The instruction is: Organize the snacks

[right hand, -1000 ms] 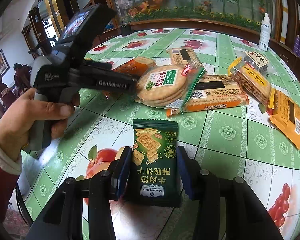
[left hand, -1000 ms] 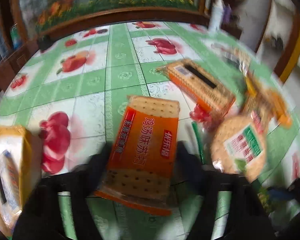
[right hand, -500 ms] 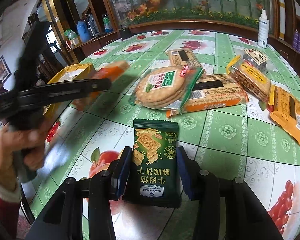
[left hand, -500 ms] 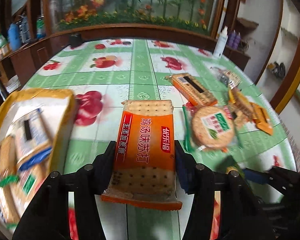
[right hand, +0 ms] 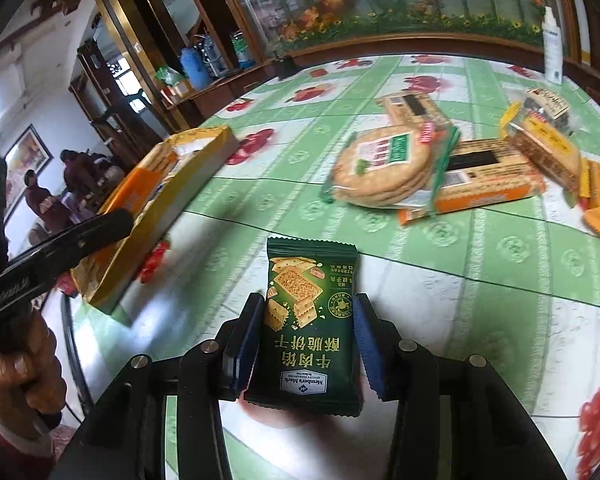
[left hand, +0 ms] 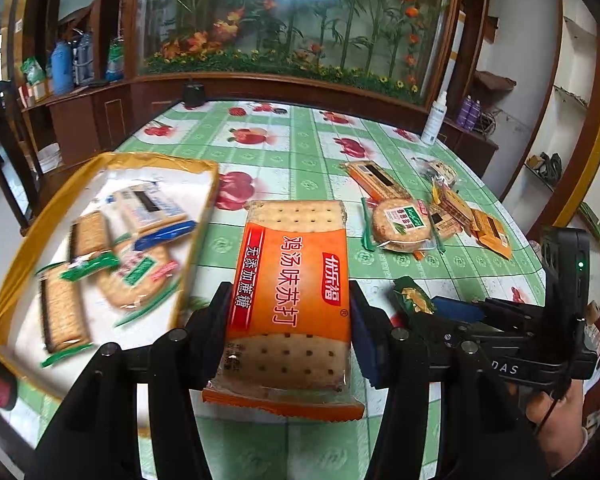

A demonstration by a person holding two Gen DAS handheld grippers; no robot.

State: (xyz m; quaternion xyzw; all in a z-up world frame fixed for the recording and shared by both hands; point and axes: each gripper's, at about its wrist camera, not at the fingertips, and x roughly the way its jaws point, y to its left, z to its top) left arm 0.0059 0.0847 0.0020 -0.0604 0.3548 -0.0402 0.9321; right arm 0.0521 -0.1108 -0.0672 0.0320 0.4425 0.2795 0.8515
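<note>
The left hand-held gripper (left hand: 290, 320) is clamping an orange cracker pack (left hand: 290, 300); the right hand-held gripper (right hand: 306, 344) is pinching a green pack (right hand: 310, 328).

Two grippers (left hand: 288, 320) (right hand: 306, 340), one box (left hand: 20, 248)

Orange cracker pack (left hand: 290, 304): "鸡汤味苏打", "无添加蔗糖". Green snack packet (right hand: 308, 328): "牛肉馅酥脆饼干", "Member's Mark". Right gripper body (left hand: 512, 356): "DAS".

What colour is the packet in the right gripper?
Dark green packet with gold cracker pictures, clearest in the right wrist view.
</note>
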